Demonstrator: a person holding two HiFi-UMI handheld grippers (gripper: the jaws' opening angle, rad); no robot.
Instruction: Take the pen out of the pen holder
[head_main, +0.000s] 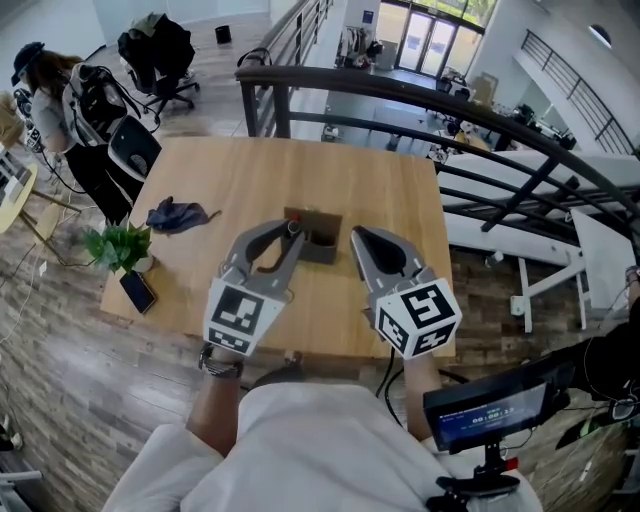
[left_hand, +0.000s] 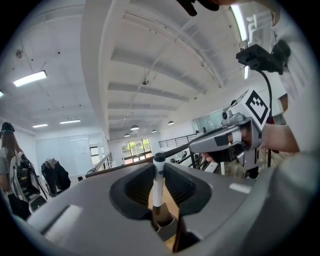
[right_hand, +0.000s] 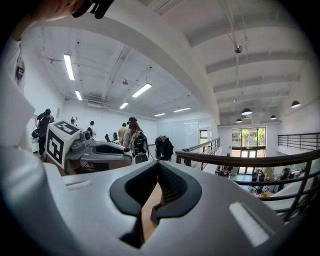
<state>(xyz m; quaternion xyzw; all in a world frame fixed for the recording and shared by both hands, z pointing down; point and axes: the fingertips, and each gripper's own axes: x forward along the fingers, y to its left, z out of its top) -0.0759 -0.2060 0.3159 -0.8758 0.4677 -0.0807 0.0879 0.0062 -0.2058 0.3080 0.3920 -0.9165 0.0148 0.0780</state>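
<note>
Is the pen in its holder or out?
In: the pen stands upright, its bottom inside the pen holder, the left gripper pinching its top.

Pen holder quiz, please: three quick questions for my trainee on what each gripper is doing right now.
1. True or false: the left gripper has its jaws closed on the pen.
2. What sits between the jaws of the right gripper? A) the pen B) a phone C) nothing
3. Fill in: the pen's lower end stands inside the ____.

Key: 1 true; 2 C; 3 pen holder.
</note>
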